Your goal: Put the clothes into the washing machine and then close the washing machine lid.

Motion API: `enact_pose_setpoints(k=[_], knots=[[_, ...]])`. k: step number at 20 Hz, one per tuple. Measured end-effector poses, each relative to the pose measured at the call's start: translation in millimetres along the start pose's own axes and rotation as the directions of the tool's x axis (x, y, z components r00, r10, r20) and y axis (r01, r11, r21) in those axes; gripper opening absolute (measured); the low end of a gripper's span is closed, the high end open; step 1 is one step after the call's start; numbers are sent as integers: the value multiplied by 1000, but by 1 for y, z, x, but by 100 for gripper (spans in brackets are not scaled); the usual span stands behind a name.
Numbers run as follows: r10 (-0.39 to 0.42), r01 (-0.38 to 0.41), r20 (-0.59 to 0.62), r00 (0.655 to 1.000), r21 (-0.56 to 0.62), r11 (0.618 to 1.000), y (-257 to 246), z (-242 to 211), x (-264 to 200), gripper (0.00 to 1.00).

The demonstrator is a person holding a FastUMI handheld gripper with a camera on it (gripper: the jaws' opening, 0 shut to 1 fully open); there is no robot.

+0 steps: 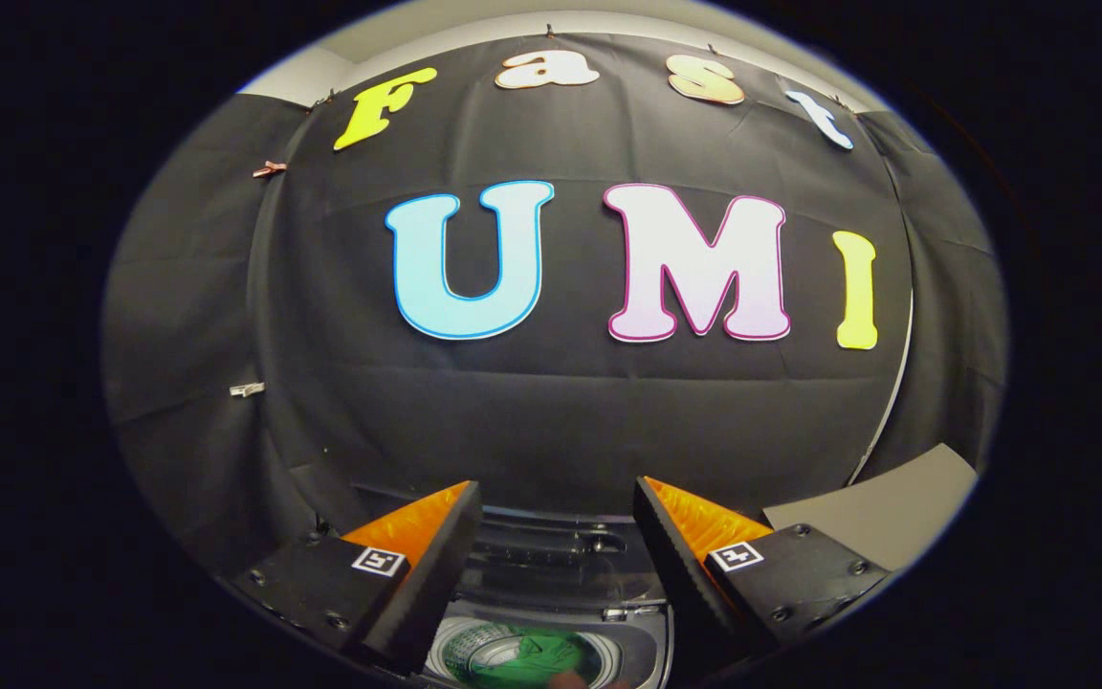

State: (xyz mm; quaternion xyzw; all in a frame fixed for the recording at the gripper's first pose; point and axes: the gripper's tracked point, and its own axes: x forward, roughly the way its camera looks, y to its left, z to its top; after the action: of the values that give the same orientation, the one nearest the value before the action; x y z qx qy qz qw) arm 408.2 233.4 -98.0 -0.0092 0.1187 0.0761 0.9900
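- I see the washing machine (pixel 551 612) below, lid raised, drum open.
- Clothes (pixel 522 655) (something green) lie inside the drum, partly hidden from me.

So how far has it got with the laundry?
Something green, likely clothing, already lies in the washing machine drum, seen between the fingers. The gripper is open and holds nothing, raised above the machine. The lid looks still open, so closing it remains.

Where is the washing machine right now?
In the gripper view the washing machine sits low, below and between the open gripper's two fingers, in front of the black cloth wall. Something green lies inside its drum.
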Motion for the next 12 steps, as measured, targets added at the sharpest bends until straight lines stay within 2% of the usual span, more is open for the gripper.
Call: enact_pose_setpoints(k=[3,8,12], knots=[[-2,1,-30,1000,-24,1000,0,0,31,99],[-59,53,-96,994,-62,997,-3,-18,74,99],[-56,52,-187,981,-26,998,1,-47,99,99]])
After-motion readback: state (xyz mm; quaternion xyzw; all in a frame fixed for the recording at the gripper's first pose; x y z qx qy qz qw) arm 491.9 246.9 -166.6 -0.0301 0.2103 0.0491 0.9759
